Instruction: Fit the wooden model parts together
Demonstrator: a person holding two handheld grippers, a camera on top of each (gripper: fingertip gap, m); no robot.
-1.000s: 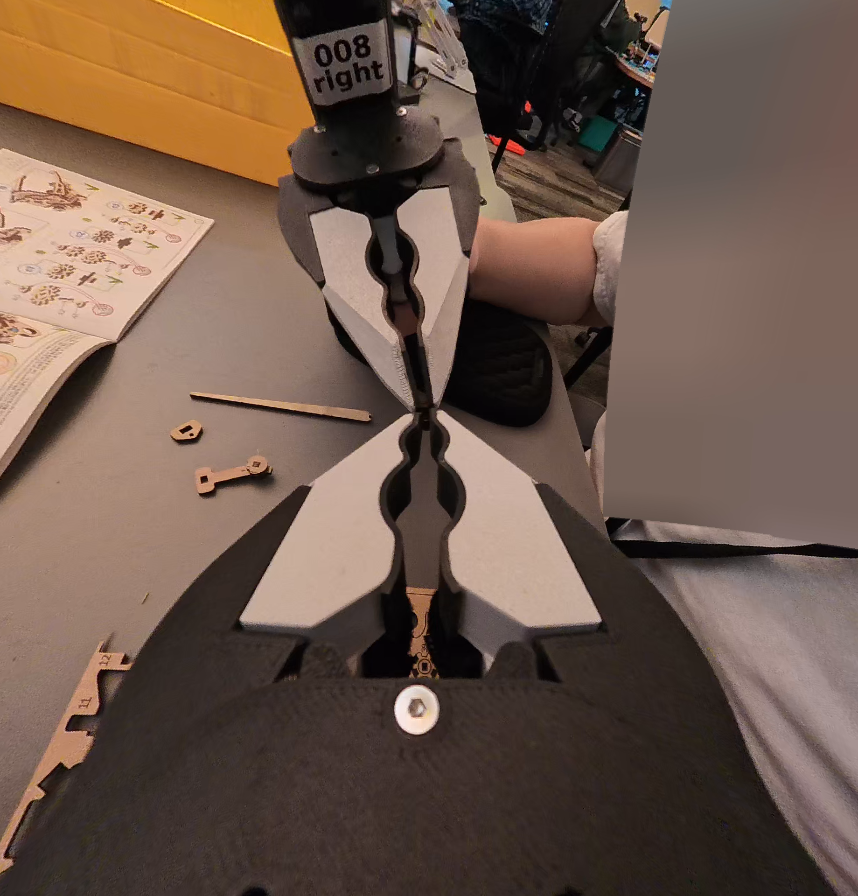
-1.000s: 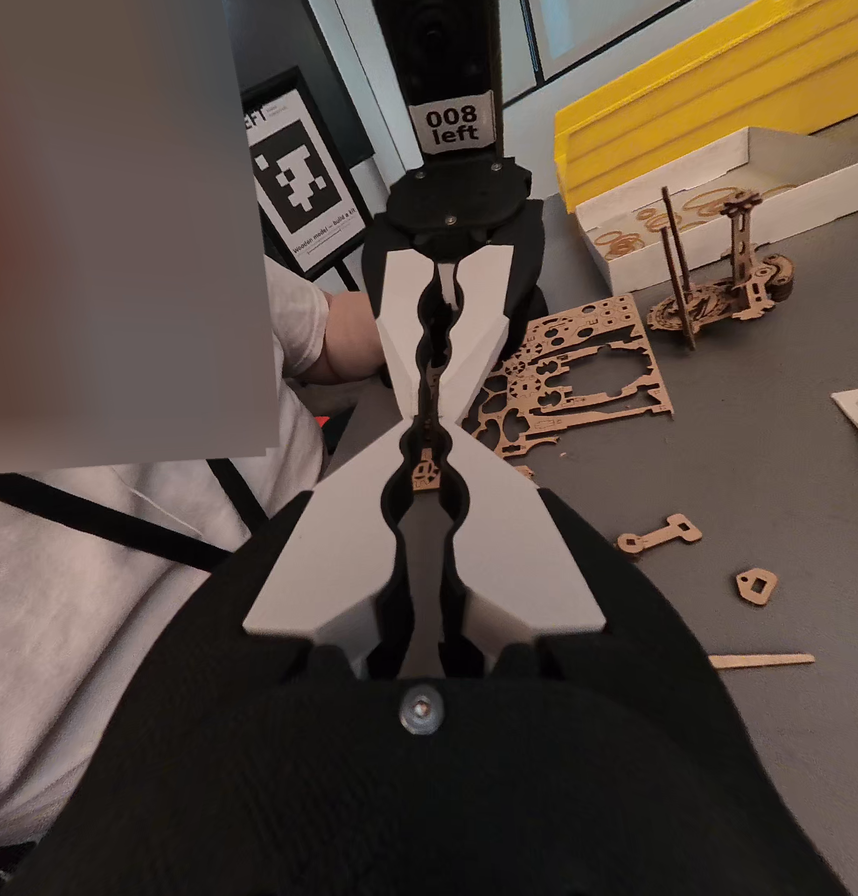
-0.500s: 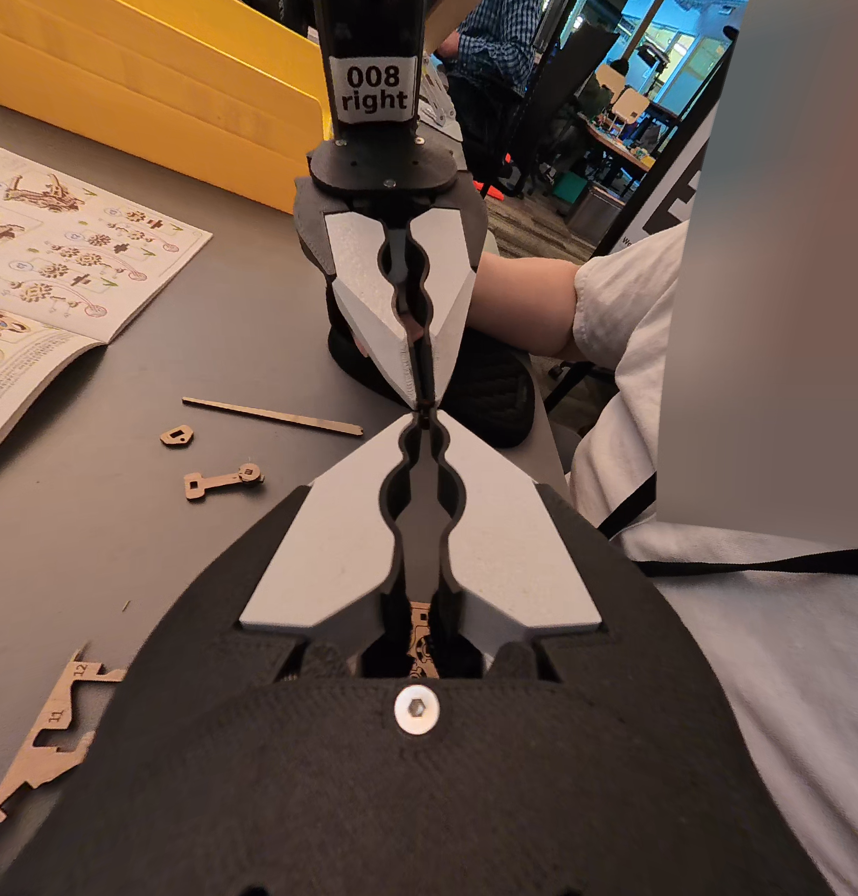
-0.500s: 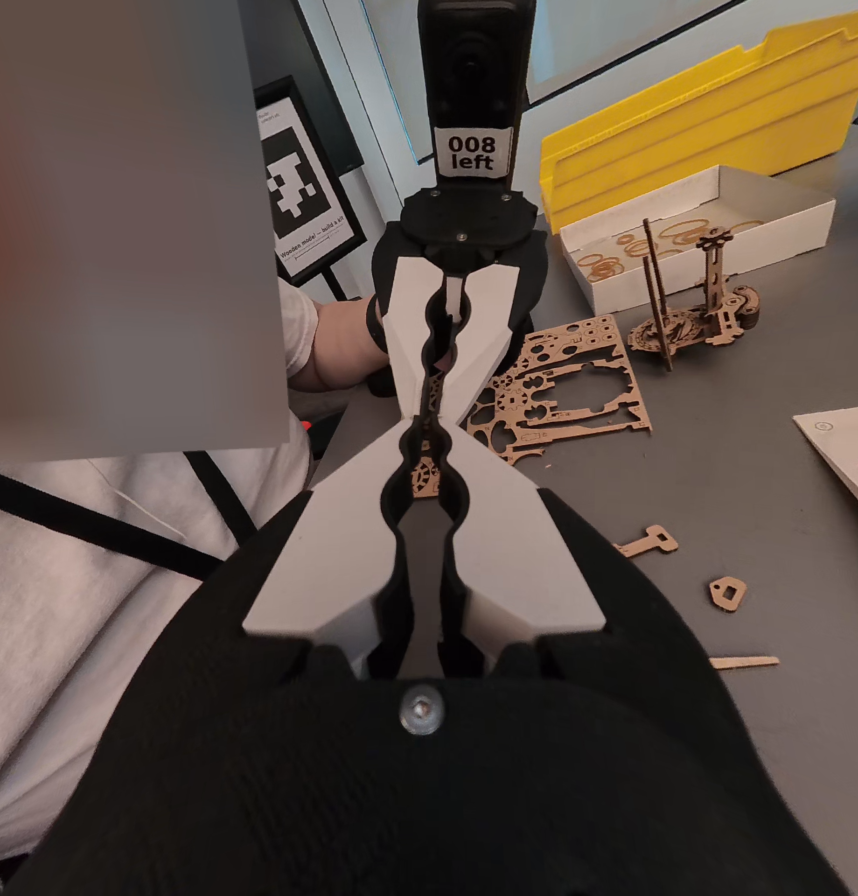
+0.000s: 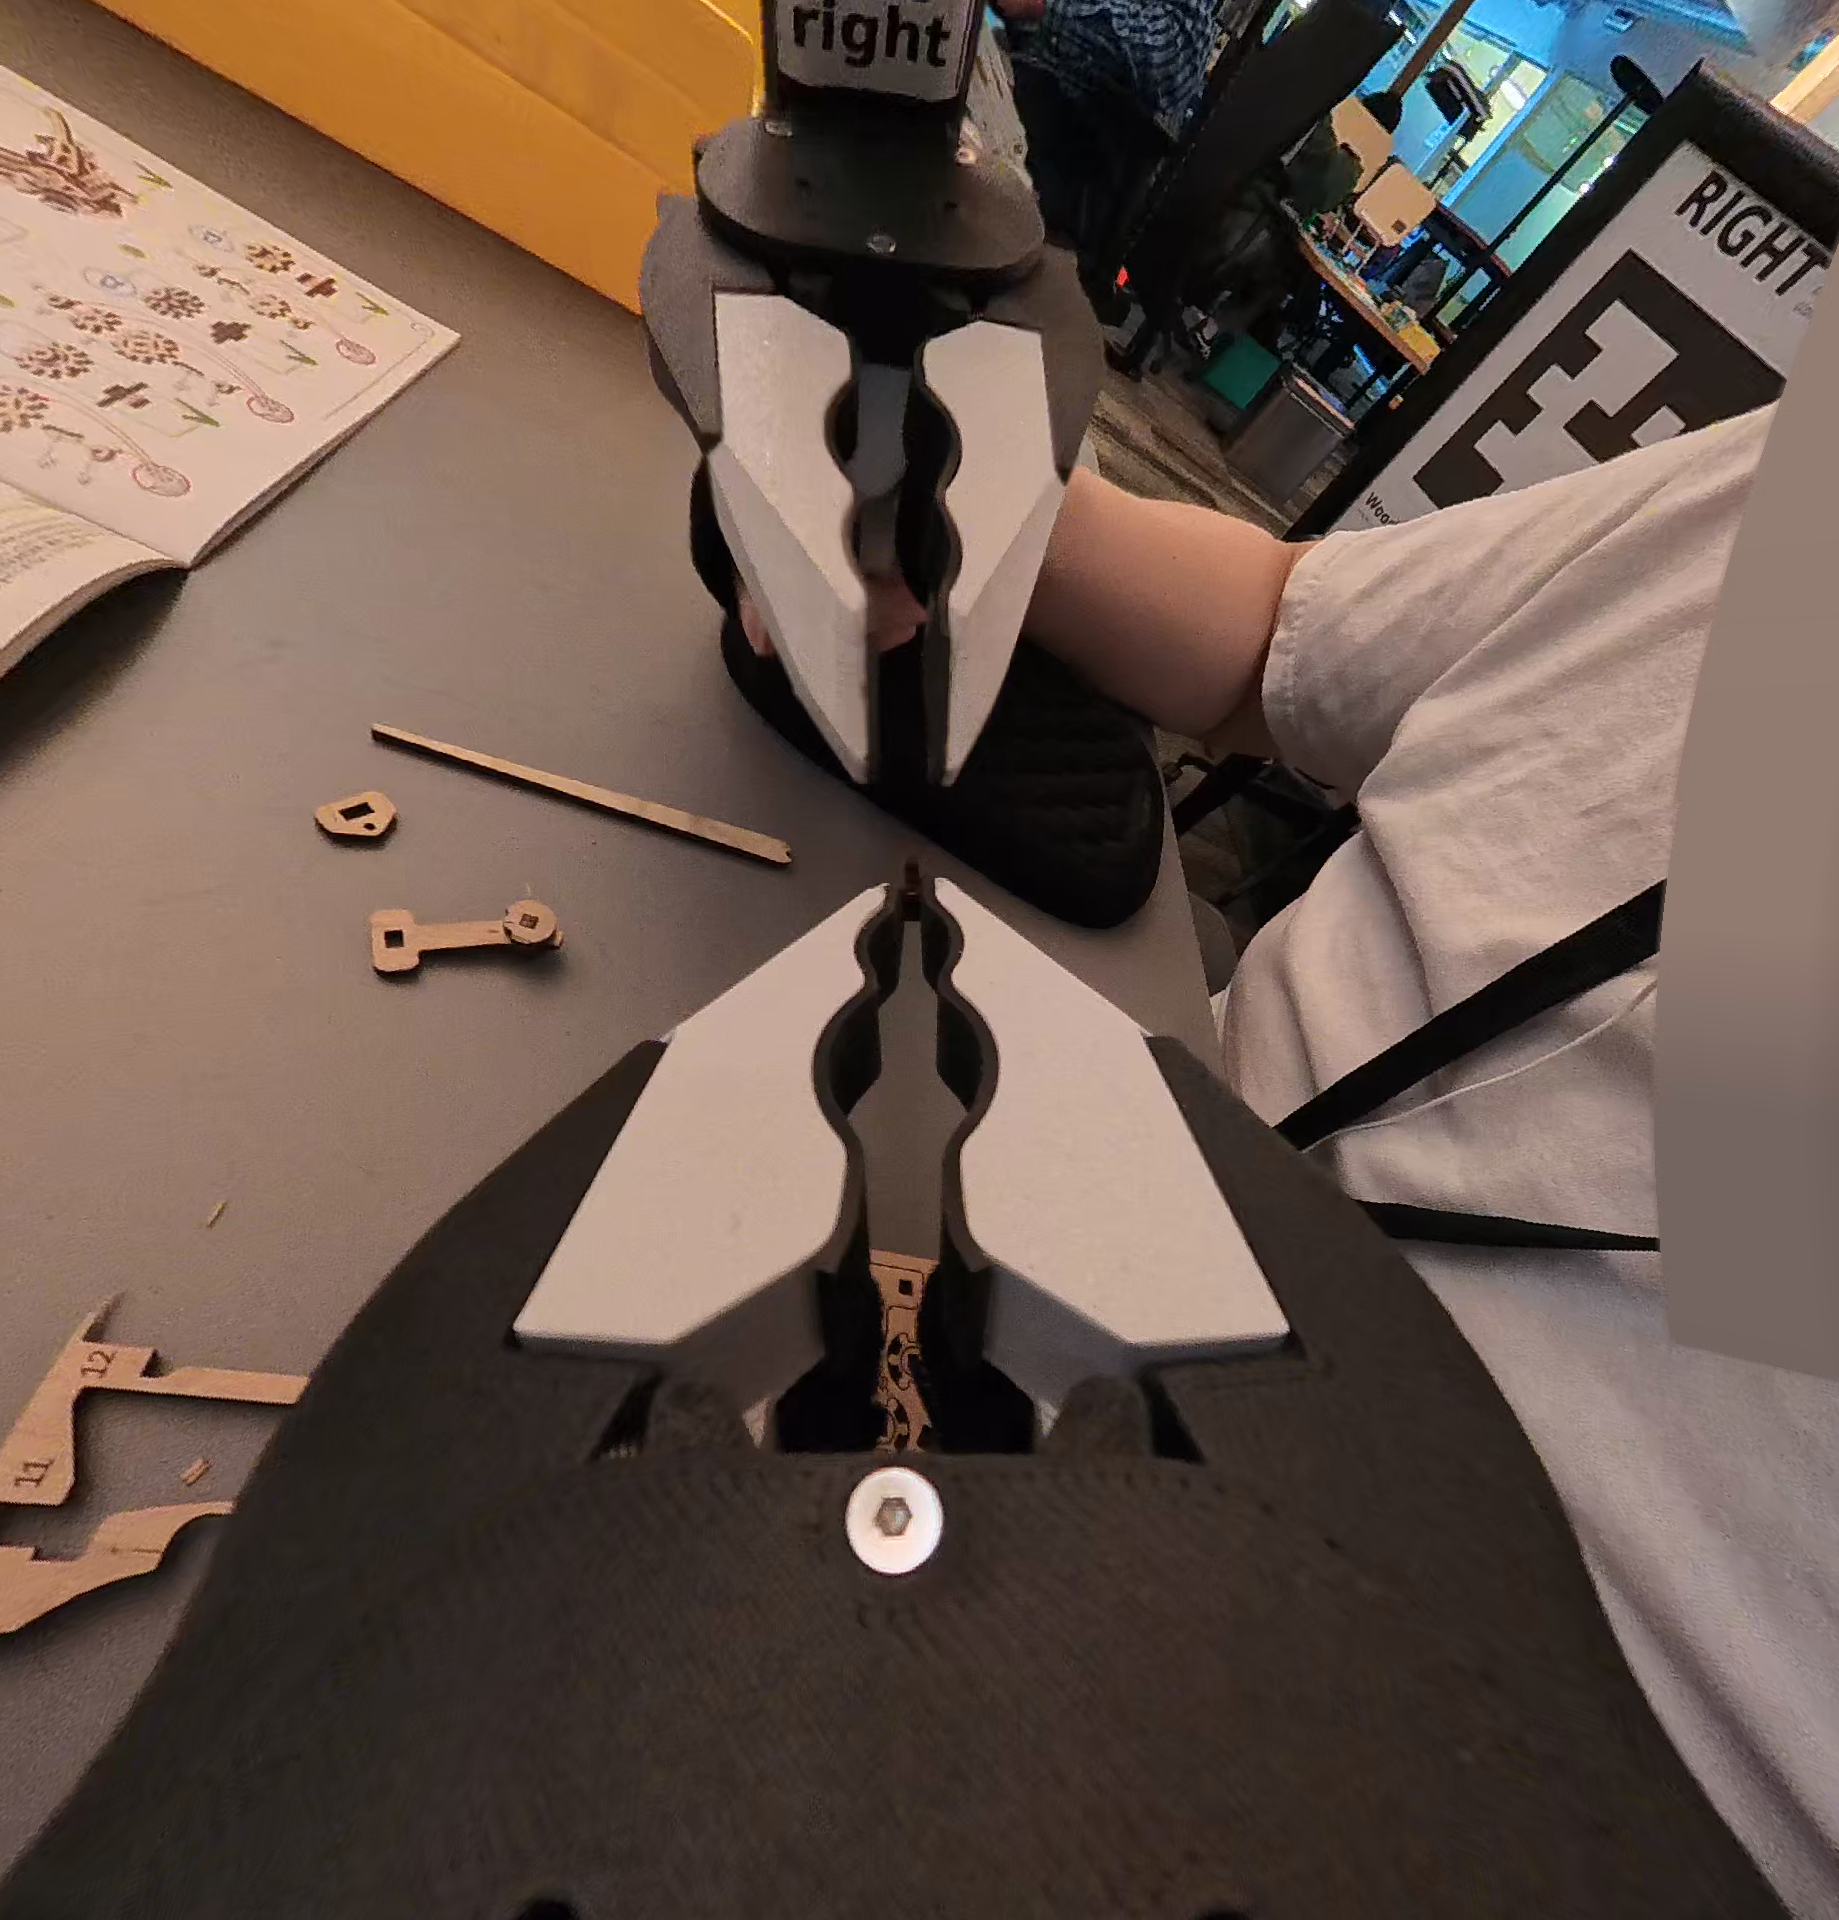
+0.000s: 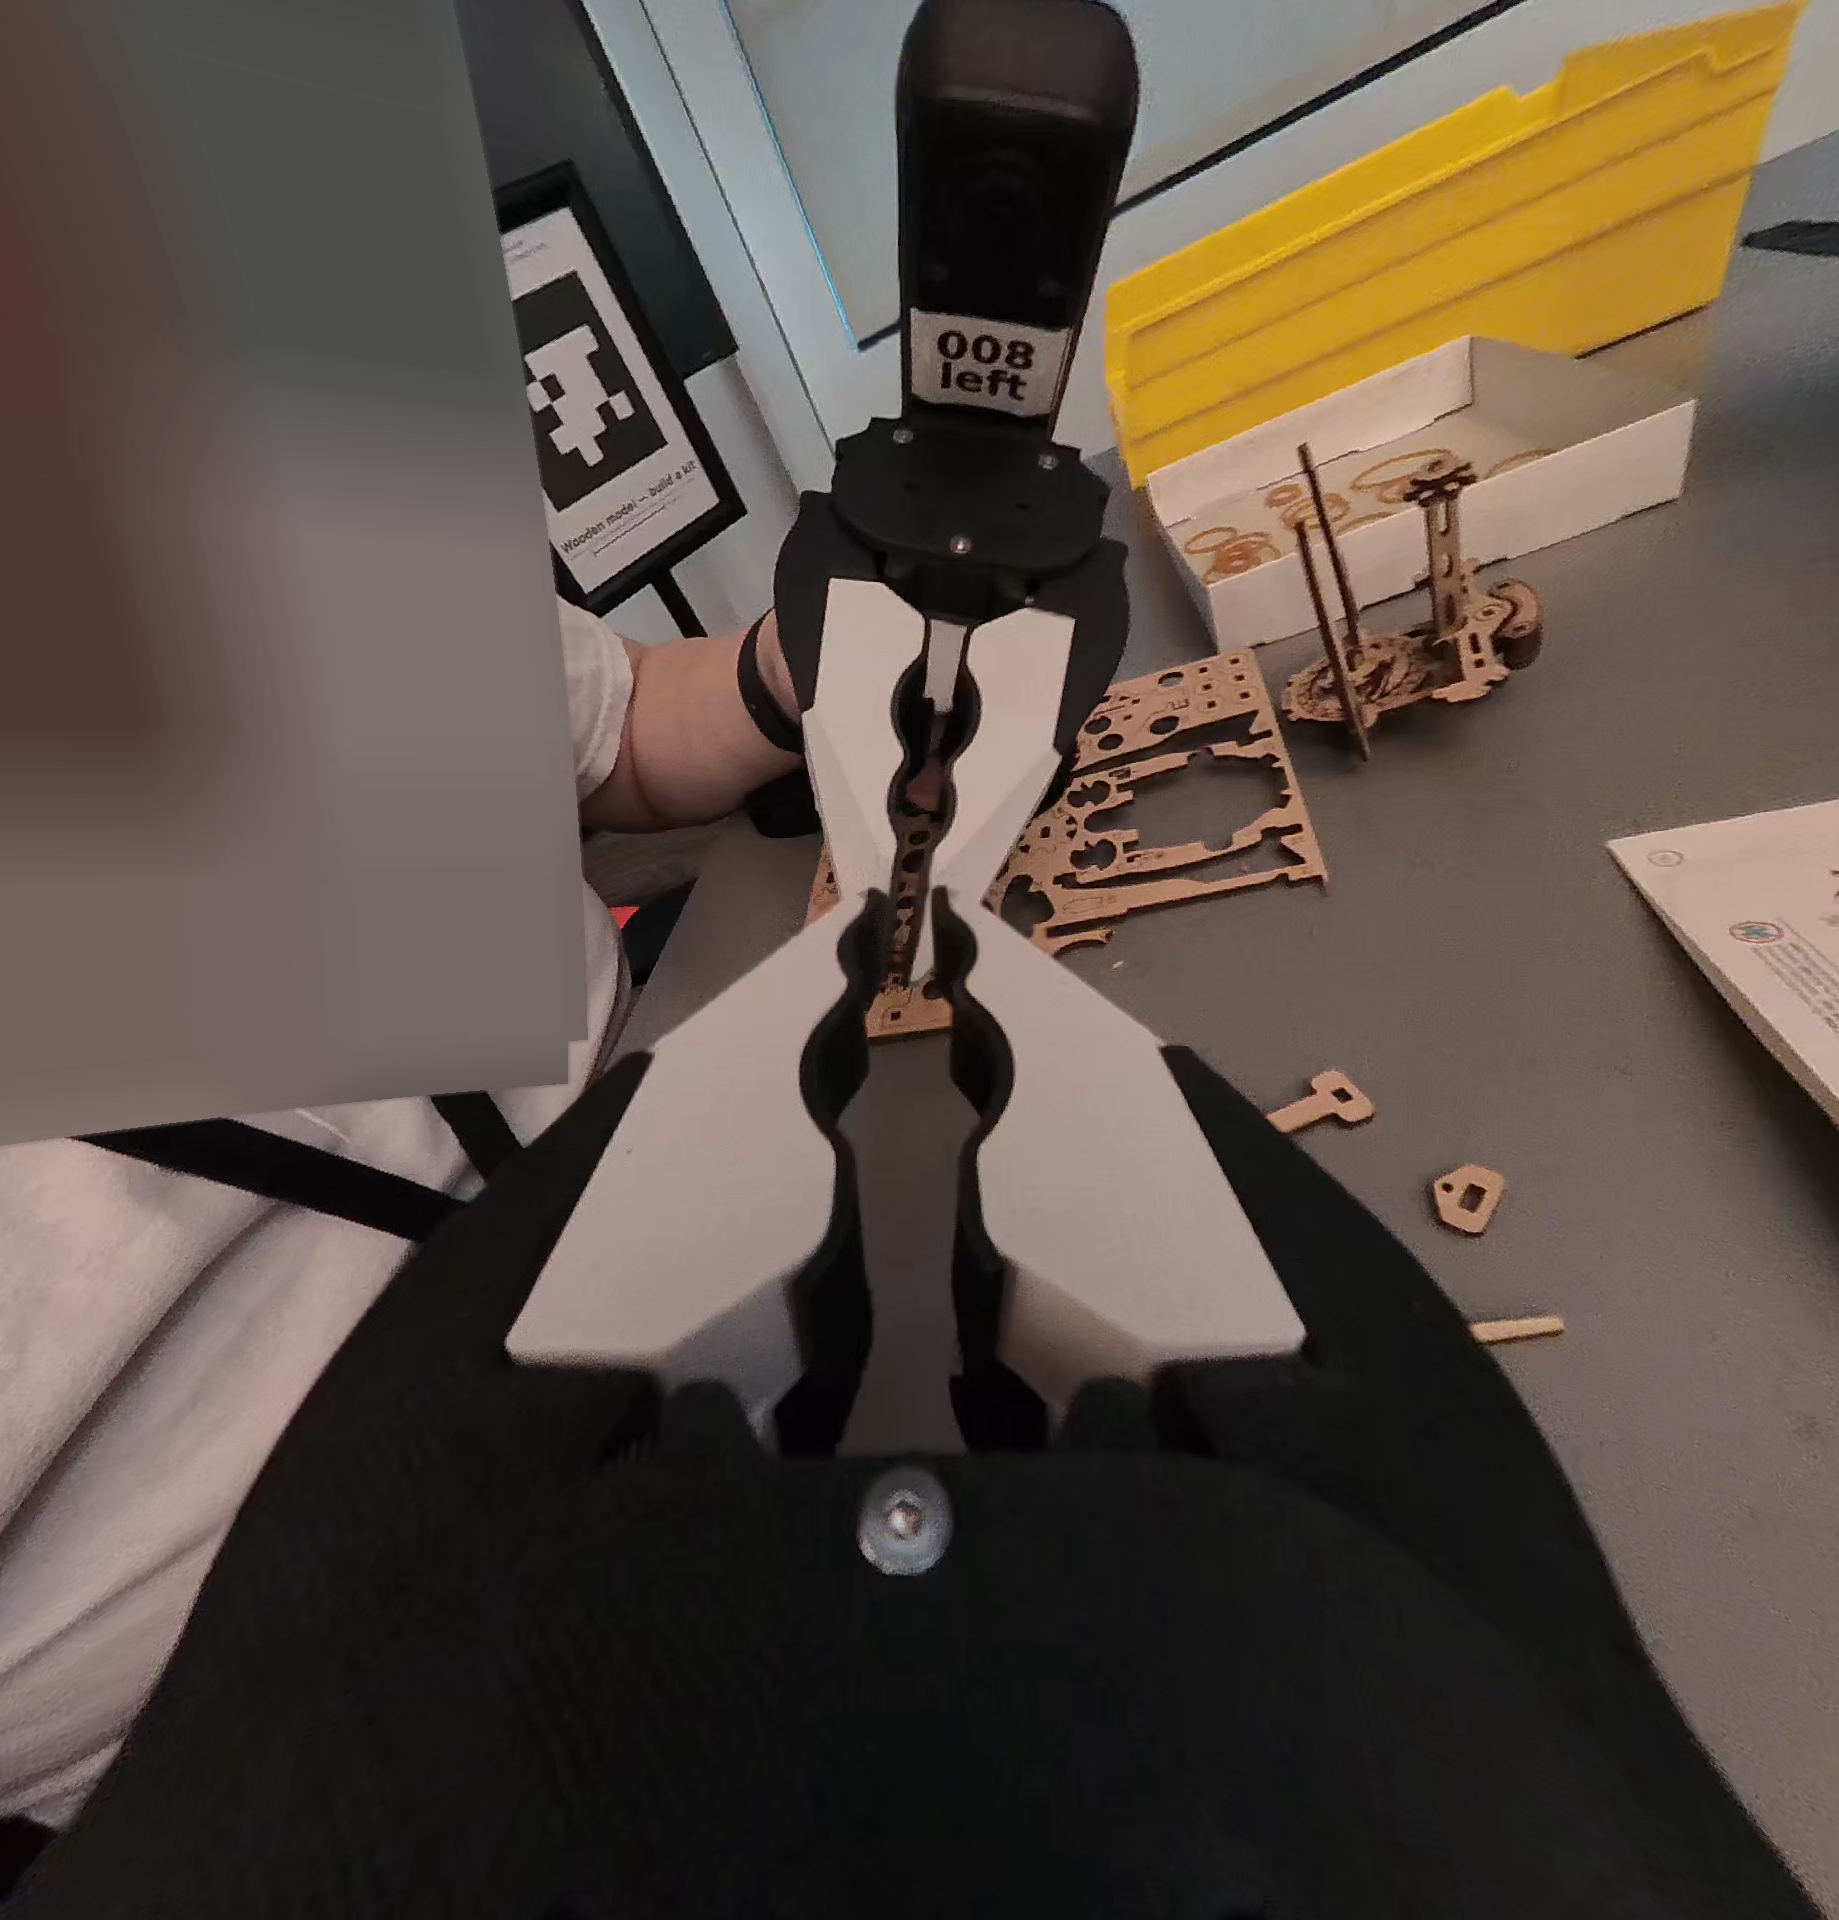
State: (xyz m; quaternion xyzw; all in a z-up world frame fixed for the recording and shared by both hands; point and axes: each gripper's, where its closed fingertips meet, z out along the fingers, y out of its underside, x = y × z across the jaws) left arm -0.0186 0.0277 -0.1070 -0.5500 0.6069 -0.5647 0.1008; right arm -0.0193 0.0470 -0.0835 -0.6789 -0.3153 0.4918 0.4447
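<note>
My left gripper (image 5: pixel 910 899) is shut on a thin perforated wooden strip (image 6: pixel 913 831), held edge-on. The strip's end pokes just past the fingertips and its lower part (image 5: pixel 899 1351) shows under the fingers. My right gripper (image 6: pixel 907 902) faces it tip to tip, with its jaws a narrow gap apart and nothing in them. In the left wrist view the right gripper (image 5: pixel 904 777) hangs a short way beyond the strip's end, not touching it.
On the grey table lie a stick (image 5: pixel 582 795), a key-shaped part (image 5: pixel 458 935), a small part (image 5: pixel 356 816), a cut-out sheet (image 6: pixel 1185 831), a part-built model (image 6: pixel 1414 644), a white box (image 6: pixel 1466 478), yellow bins (image 6: pixel 1414 260) and a booklet (image 5: pixel 115 343). A person's arms and white shirt line the table's edge. My two grippers' fingertips are within a few centimetres of each other. From either gripper's tips it is about 11 cm to the stick (image 5: pixel 582 795).
The two grippers met tip to tip at the strip's end before. The right gripper has now drawn back, leaving a gap. The strip stays in the left gripper.
</note>
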